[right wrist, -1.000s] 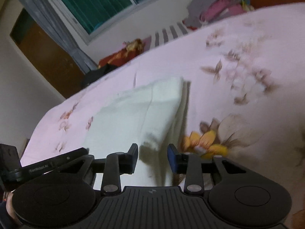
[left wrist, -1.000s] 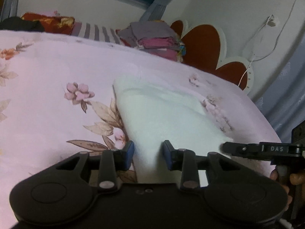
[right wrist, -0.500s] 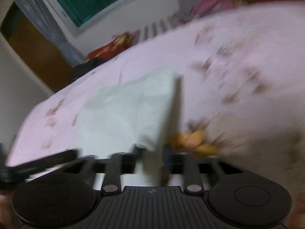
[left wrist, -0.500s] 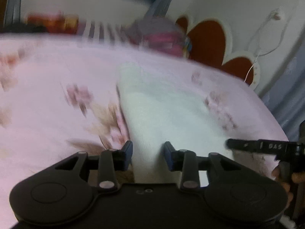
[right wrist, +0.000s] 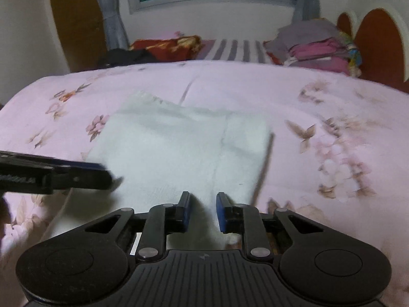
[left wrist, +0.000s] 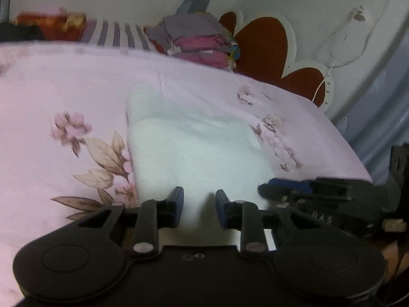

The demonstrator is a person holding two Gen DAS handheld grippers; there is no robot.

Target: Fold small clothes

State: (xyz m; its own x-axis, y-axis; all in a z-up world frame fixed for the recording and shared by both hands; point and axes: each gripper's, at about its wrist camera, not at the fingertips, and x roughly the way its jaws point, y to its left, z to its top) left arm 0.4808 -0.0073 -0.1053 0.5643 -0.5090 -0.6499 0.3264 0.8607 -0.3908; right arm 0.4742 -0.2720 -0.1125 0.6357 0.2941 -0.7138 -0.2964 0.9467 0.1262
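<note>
A small white cloth (left wrist: 194, 148) lies flat on the pink floral bedsheet (left wrist: 64, 89). My left gripper (left wrist: 199, 202) is at its near edge, jaws closing, with white fabric filling the gap between the blue pads. In the right wrist view the same cloth (right wrist: 166, 148) shows a fold seam and a slightly raised right edge. My right gripper (right wrist: 203, 204) is also closing, with the cloth's near edge between its pads and a gap still showing. Each gripper shows side-on in the other's view: the right gripper (left wrist: 281, 190) and the left gripper (right wrist: 107, 176).
A pile of folded clothes (right wrist: 314, 46) sits at the far side by the red-brown headboard (left wrist: 260, 43). A striped pillow (left wrist: 115, 34) and a red cloth lie beyond. The bed's right edge drops off near a curtain. A hand (left wrist: 391, 255) holds the right gripper.
The right gripper has rolled level and slid along the cloth's near edge, its jaws narrowing around the fabric. The left jaws have narrowed a little. The right gripper now sits closer to the left.
</note>
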